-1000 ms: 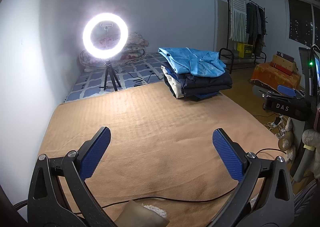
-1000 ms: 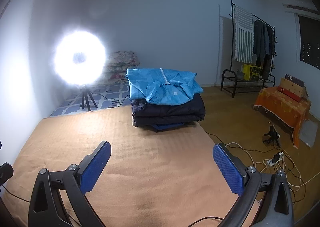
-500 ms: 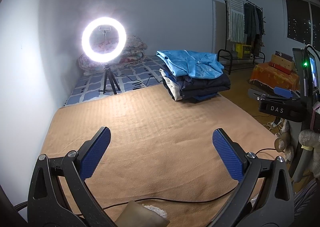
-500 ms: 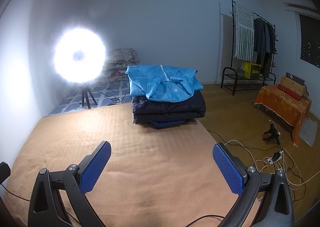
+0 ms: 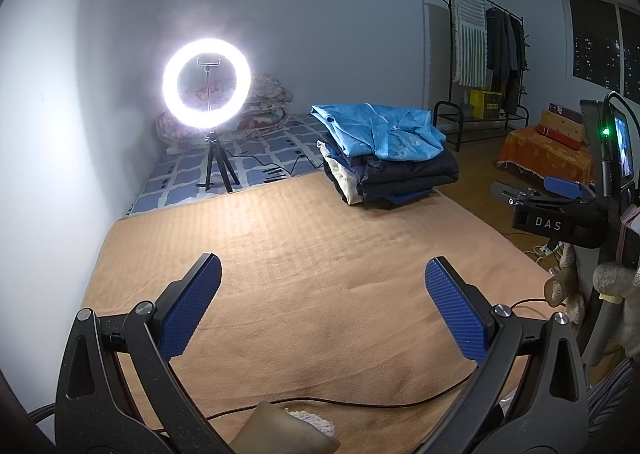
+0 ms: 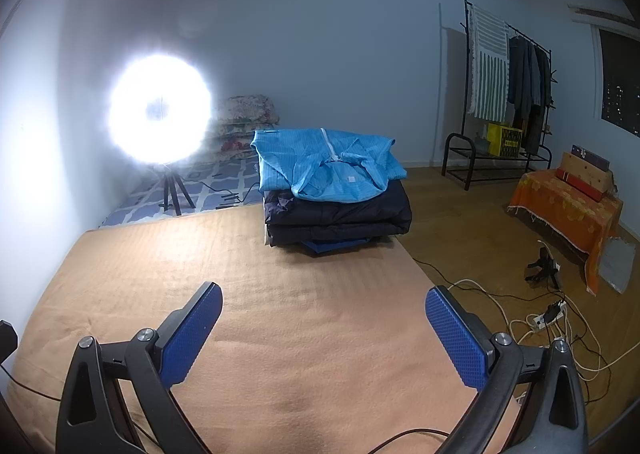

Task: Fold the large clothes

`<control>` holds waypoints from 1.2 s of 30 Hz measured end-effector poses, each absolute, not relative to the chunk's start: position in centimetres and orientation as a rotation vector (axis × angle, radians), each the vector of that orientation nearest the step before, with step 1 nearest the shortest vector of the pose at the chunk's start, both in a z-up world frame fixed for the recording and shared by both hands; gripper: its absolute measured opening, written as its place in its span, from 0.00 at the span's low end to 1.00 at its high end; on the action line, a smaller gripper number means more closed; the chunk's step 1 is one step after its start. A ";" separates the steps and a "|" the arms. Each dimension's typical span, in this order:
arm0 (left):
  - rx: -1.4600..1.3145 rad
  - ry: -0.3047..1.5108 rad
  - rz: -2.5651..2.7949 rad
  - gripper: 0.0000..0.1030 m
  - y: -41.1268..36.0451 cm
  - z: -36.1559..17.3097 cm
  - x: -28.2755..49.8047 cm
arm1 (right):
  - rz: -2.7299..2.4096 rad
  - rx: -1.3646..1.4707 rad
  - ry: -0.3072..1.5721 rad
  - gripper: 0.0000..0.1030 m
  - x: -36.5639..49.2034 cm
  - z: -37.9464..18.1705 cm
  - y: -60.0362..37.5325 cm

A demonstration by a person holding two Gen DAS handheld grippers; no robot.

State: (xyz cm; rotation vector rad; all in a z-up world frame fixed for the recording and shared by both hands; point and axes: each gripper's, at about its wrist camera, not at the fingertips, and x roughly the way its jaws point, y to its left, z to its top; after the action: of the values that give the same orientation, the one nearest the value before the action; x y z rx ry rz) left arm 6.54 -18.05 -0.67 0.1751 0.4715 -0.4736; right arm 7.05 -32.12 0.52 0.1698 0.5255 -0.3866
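The wall at far left is being washed with glare by the lamp [image 5: 207, 85], a ring light carried on a tripod [image 5: 218, 170] that is standing on the patterned mat [image 5: 256, 162] beyond the blanket. In the right wrist view the lamp [image 6: 160, 112] is being blown out to a white disc, so its centre cannot be made out. Bedding [image 5: 266, 104] is being kept folded against the wall behind it.

The blanket [image 5: 300, 254], tan and lying flat, is being crossed near its front edge by a black cable [image 5: 360, 404]. The left gripper [image 5: 322, 304] is being held above it with its blue fingers [image 5: 192, 308] spread wide and nothing between them. The right gripper [image 6: 324, 328] is being held likewise over the blanket [image 6: 280, 314], fingers [image 6: 456, 338] spread wide and gripping nothing.

The clothes are being kept as a pile [image 5: 386, 158] at the far right corner of the blanket, well apart from both grippers. A light blue garment [image 6: 326, 162] is lying on top, dark navy pieces [image 6: 340, 218] are stacked under it, and a brighter blue edge is showing at the bottom.

Further right, a rack [image 6: 504, 94] is being used for a striped cloth and dark garments. An orange-draped box [image 6: 568, 202] is standing on the wooden floor, with cords [image 6: 552, 318] lying loose before it. In the left wrist view the right gripper [image 5: 556, 200] is seen at the right edge.
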 end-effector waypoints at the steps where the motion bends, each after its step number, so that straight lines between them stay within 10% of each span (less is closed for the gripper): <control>1: 0.176 0.471 -0.474 1.00 -18.1 -0.7 6.4 | -0.386 0.169 0.526 1.00 7.1 0.5 -32.1; 36: 0.174 0.462 -0.468 1.00 -18.2 -0.1 6.4 | -0.387 0.173 0.529 1.00 6.8 0.5 -32.2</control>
State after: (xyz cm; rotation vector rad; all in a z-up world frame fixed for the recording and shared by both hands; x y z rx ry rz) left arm 6.35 -18.21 -0.11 0.1743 0.4618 -0.4678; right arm 6.80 -32.16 0.51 0.1726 0.5291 -0.3871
